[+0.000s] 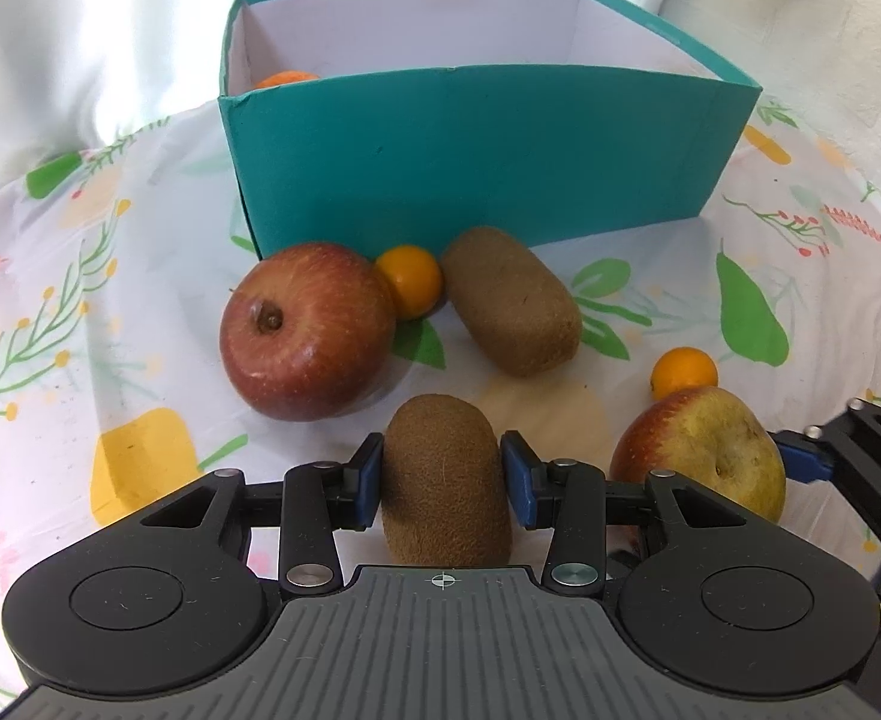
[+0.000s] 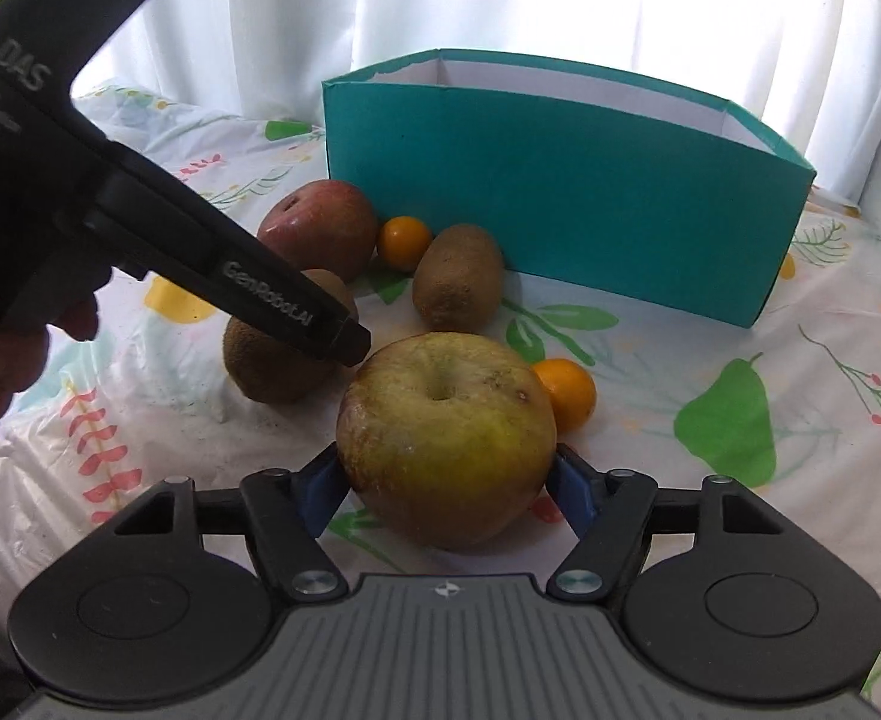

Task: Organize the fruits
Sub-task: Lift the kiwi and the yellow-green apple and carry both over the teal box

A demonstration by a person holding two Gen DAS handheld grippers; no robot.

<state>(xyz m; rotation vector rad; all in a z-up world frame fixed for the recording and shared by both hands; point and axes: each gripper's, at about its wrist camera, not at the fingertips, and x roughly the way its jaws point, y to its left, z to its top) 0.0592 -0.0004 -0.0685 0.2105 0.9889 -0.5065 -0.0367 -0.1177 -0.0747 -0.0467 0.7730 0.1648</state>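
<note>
So, two fruits are in hand at once. The left gripper (image 1: 445,474) has its blue pads pressed against both sides of a kiwi (image 1: 445,480) standing on end on the cloth, narrow around it. The right gripper (image 2: 447,483) is spread wider around a yellow-green apple (image 2: 446,438), one pad at each flank; the pads look to be touching the skin, and the apple sits on the tablecloth (image 1: 80,312).

Counting the rest: two kiwis in all, the second kiwi (image 1: 511,300) lying ahead of the left gripper and a little to its right, close to the box front. Two apples, the other a red apple (image 1: 308,330) ahead and to the left of the left gripper. Three small oranges that I can see: one orange (image 1: 409,279) wedged between the red apple and the second kiwi, a second orange (image 2: 566,393) just beyond the yellow-green apple on the right gripper's right side, touching or nearly touching it, and a third orange (image 1: 287,79) peeking over the wall inside the box.

One teal box (image 1: 470,150), open-topped with white inner walls, stands beyond all the loose fruit, straight ahead of both grippers. White curtains (image 2: 380,12) hang behind it.
</note>
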